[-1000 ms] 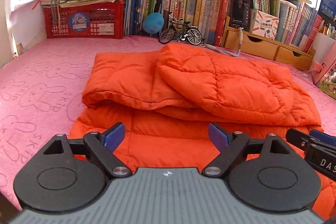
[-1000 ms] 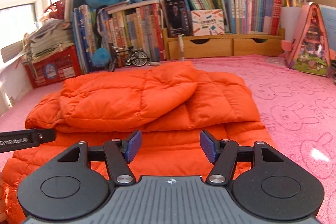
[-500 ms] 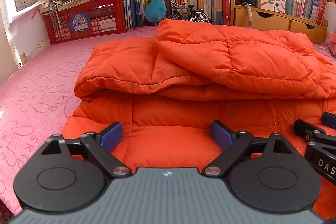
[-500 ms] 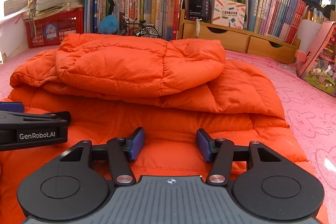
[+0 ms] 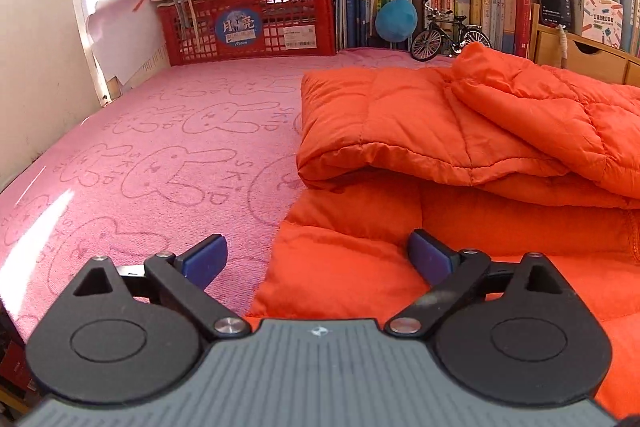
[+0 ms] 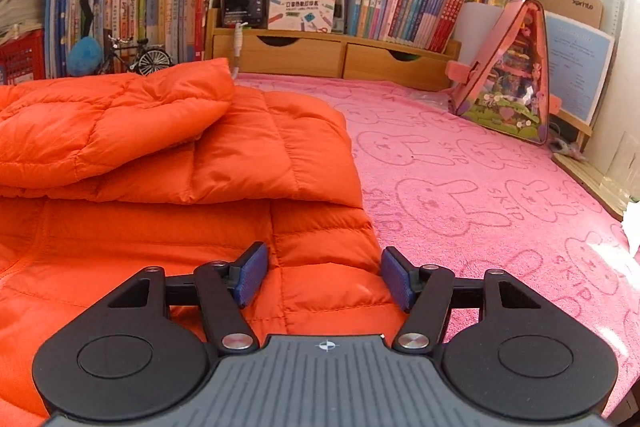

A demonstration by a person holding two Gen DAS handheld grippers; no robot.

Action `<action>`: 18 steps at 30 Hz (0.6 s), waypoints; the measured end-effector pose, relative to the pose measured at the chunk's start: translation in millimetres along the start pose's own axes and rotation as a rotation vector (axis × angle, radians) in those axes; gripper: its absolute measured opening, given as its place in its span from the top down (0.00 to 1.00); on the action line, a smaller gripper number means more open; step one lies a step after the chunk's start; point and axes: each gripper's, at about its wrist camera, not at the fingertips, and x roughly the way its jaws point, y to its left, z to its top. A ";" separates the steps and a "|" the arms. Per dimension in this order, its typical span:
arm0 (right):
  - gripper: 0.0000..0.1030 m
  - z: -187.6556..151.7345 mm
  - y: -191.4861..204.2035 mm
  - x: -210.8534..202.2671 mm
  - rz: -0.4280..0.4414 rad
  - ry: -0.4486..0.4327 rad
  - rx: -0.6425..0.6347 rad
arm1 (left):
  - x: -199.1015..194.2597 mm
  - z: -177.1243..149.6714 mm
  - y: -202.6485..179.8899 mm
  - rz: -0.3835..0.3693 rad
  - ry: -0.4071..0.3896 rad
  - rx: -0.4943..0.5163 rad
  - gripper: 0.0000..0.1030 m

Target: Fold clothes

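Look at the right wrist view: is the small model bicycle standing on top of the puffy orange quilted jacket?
No, the model bicycle stands behind the orange jacket, by the books.

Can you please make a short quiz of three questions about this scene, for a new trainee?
1. True or false: the left tongs are shut on the orange jacket.
2. Which part of the jacket lies between the right tongs?
A. a folded-over sleeve
B. the near right corner of the bottom layer
C. the collar
3. Fill in: the red crate stands on the pink ____ cover, against the books.

Key:
1. False. They stand wide open over the jacket's near left edge, with the left pad above the cover.
2. B
3. rabbit-printed
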 end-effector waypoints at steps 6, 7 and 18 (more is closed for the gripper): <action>0.36 -0.3 -4.5 -2.8 -0.007 -0.006 0.076 | -10.6 4.3 2.0 -0.019 0.040 -0.058 0.13; 0.37 -0.5 -1.1 -7.5 -0.001 -0.025 0.076 | -14.0 5.5 -0.2 -0.050 0.044 -0.063 0.13; 0.66 11.8 85.5 -38.5 0.461 -0.010 -0.028 | -49.7 9.2 -37.3 -0.216 -0.028 -0.008 0.11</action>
